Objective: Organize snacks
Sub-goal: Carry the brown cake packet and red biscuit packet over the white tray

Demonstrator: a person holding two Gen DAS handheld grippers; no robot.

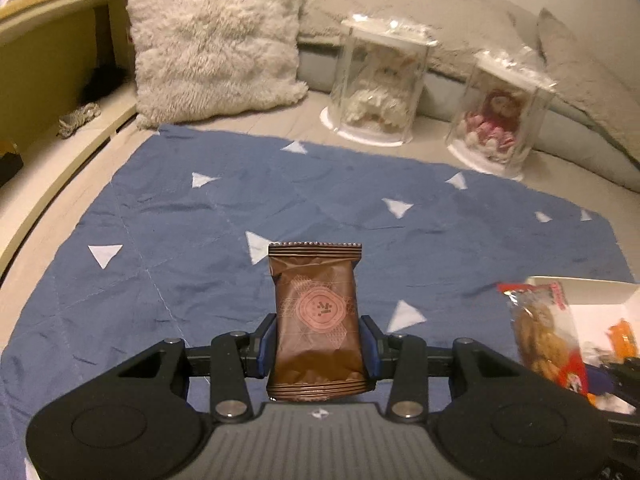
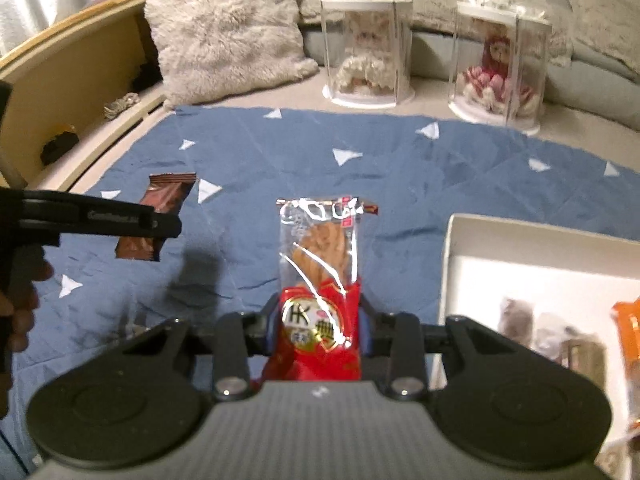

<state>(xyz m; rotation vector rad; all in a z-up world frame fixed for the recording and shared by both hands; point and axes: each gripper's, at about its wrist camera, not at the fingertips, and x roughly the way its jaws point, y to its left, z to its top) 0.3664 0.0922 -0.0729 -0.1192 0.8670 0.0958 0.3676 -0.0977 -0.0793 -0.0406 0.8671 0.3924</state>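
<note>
A blue triangle-print quilt (image 1: pixel 280 208) covers the bed below me. My left gripper (image 1: pixel 319 344) clamps a brown snack packet (image 1: pixel 316 320) upright above it. My right gripper (image 2: pixel 318 328) grips a red-and-clear cracker packet (image 2: pixel 320 276), just left of the white box (image 2: pixel 452 248).

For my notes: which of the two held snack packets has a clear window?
The red packet in the right tool; the left tool's brown packet is opaque.

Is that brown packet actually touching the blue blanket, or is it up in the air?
Apart. In the right wrist view the brown packet, clamped in the left gripper, hangs above the blanket.
</note>
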